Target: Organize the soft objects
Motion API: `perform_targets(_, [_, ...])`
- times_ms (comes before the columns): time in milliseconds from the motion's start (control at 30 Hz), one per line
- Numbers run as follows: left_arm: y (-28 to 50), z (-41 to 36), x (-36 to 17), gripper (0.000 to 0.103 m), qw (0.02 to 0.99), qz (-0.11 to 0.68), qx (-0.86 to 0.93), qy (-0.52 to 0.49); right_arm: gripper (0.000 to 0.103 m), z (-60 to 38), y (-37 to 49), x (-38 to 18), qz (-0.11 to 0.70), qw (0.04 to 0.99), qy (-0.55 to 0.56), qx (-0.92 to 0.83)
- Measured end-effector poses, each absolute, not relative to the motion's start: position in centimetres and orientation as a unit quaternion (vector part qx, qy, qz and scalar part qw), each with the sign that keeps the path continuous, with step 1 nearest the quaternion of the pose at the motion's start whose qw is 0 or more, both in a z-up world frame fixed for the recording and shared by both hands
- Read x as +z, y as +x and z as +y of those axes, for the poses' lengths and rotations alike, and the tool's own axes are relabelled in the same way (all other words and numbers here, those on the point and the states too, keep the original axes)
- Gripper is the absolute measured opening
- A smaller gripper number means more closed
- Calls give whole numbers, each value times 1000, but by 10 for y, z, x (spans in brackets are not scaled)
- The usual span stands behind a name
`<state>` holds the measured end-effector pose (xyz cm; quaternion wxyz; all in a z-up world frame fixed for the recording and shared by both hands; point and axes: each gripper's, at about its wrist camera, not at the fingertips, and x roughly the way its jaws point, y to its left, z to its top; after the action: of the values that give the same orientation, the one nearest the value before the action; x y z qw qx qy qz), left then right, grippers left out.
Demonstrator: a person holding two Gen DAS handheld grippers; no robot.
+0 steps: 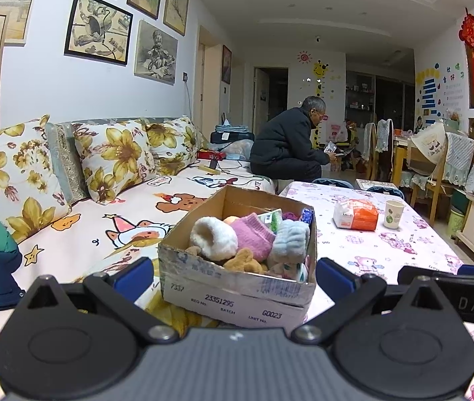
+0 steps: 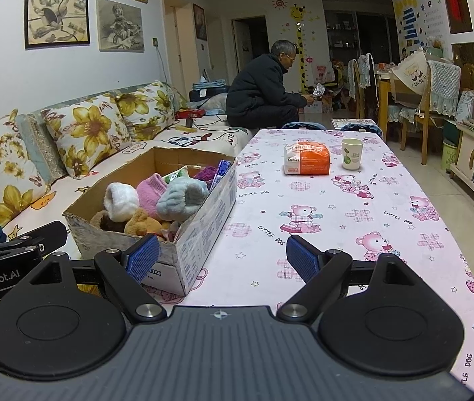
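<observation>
Cardboard box [image 2: 183, 234] sits at the counter [image 2: 354, 234] edge by the sofa, piled with soft objects [image 1: 247, 240]: white, pink and grey knits, brown plush. Your left gripper [image 1: 233, 275] and right gripper [image 2: 222, 255] both have fingers spread, holding nothing. That fits either unloading or a finished fill, so no call on the next move. Lower layers hidden, and the box's far end is hard to read.

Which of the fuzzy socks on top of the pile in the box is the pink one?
The pink sock is the middle one in the cardboard box, lying between the white sock and the grey-blue sock. It looks ribbed and less fluffy than its neighbours.
</observation>
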<state>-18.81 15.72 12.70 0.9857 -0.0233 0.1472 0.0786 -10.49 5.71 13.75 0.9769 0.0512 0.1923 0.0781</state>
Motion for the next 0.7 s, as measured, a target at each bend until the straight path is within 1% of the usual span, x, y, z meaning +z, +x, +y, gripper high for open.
perform_targets(700, [-184, 154, 119, 102, 984, 160, 77, -18, 103, 54, -104, 134, 205, 974, 54, 79])
